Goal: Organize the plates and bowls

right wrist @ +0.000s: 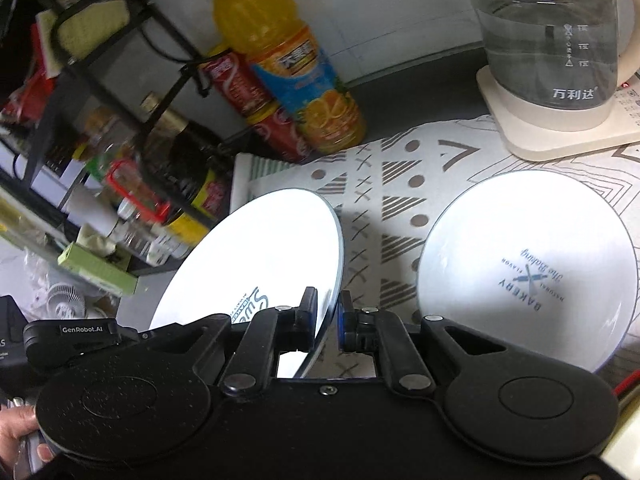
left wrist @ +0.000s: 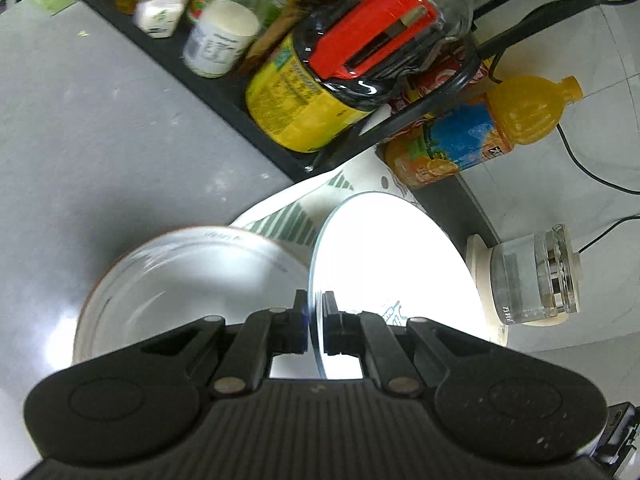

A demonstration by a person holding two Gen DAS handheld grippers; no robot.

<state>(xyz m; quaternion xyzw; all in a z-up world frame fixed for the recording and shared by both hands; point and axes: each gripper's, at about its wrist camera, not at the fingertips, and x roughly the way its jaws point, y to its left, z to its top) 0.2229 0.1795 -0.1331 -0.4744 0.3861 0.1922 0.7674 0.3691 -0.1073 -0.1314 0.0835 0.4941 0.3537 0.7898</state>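
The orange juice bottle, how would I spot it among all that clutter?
Find the black wire rack crowded with jars at the back of the counter, then look to its open end, towards the glass kettle. There the orange juice bottle stands beside red cans. It alone is bright yellow-orange, with a blue label picturing orange slices.

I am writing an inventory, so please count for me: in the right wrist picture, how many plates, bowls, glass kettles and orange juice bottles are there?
White plate: 1, held in the right tongs
White bowl: 1
Glass kettle: 1
Orange juice bottle: 1
Total: 4
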